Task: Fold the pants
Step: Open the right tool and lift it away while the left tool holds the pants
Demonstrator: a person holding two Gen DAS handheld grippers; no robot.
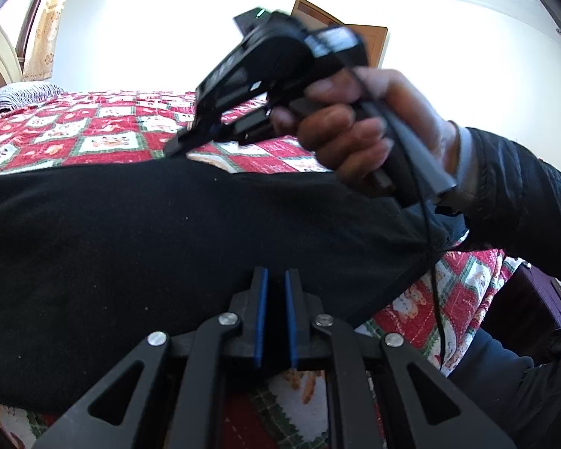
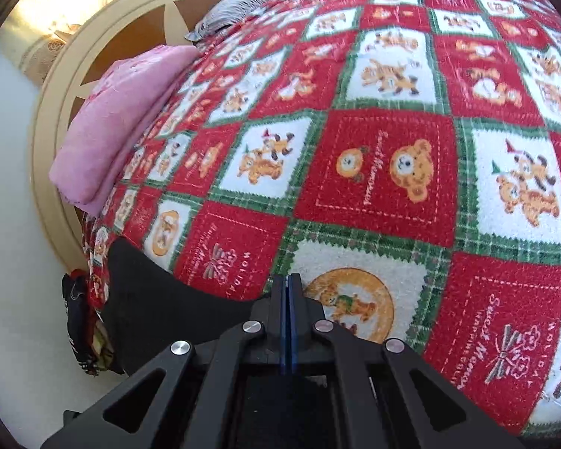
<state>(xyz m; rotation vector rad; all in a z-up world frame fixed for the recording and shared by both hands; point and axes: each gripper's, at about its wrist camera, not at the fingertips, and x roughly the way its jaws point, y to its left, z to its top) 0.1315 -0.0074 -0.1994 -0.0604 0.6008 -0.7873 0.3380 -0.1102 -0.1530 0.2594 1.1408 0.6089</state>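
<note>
While black fabric pants [image 1: 168,232] lie crosswise on the red patchwork quilt [image 2: 385,172], left gripper [image 1: 276,299] pinches near hem, slightly parted; right gripper [image 2: 288,321], closed, apparently clamps far edge.

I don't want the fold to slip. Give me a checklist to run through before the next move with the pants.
1. Left gripper on the black pants: ok, fabric sits between its nearly shut pads.
2. Right gripper closed: ok, pads pressed together.
3. Right gripper holding fabric: cannot tell; its tip meets the pants' far edge, the pinch itself is hidden.
4. Pants supported: ok, lying on the quilt.
5. Cable clear of the pants: not ok, it trails across the cloth.
6. Pink folded cloth out of the way: ok.
</note>
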